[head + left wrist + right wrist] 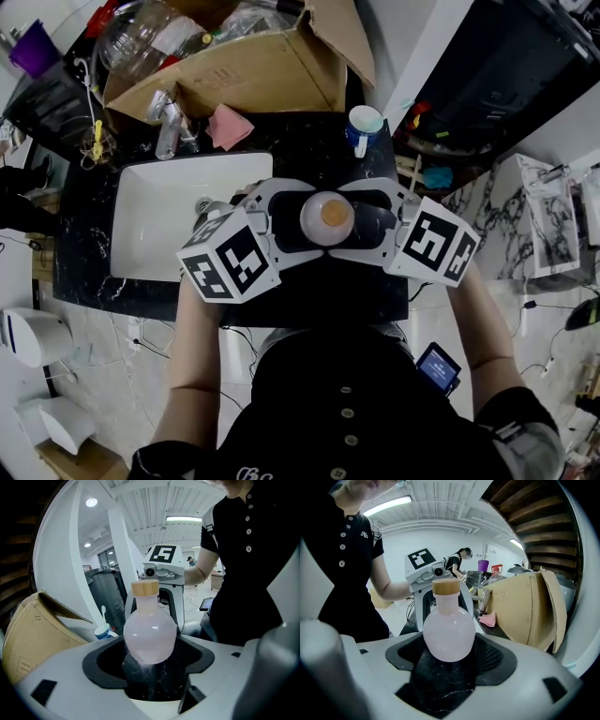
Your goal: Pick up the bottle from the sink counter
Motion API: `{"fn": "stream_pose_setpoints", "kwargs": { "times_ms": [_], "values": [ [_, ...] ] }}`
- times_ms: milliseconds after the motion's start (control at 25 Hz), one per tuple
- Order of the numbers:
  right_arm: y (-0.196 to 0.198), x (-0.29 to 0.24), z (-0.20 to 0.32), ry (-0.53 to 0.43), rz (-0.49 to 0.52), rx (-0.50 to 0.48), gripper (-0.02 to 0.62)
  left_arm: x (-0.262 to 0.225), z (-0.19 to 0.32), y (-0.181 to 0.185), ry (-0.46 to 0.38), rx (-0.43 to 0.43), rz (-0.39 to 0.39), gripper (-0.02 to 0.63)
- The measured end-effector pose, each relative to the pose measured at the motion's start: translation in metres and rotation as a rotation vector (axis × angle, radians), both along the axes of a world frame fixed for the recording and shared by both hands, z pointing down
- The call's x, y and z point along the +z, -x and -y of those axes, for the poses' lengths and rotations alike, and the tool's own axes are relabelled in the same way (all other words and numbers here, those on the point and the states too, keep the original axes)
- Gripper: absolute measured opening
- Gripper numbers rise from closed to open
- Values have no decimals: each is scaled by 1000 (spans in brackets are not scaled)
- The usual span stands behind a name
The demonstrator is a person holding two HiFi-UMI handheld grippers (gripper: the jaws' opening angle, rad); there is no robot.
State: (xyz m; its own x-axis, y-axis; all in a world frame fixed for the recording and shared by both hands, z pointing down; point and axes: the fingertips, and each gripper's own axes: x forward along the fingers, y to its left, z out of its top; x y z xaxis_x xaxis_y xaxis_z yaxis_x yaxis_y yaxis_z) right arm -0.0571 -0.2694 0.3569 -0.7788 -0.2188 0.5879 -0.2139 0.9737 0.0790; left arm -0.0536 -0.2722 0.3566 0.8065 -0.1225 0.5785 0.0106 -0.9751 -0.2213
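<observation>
One round pink bottle (326, 217) with a tan cap is at mid-frame over the black counter (309, 155). Two grippers face each other there, the left gripper (281, 223) and the right gripper (371, 221). Each has its jaws spread wide around the bottle. One mug (364, 125) and one cardboard box (253, 75) are above, and one sink (150, 225) is at left.

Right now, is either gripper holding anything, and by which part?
Nothing is clearly gripped. The bottle sits between the open fingers of both the left gripper and right gripper, which flank its round belly without visibly touching it.
</observation>
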Motion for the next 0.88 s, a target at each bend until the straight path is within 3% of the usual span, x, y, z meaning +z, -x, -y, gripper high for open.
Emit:
{"fn": "stream_pose_setpoints", "kwargs": {
  "times_ms": [880],
  "values": [
    [4, 8, -2, 18, -6, -8, 339, 8, -2, 3, 26, 2, 14, 345]
  ]
}}
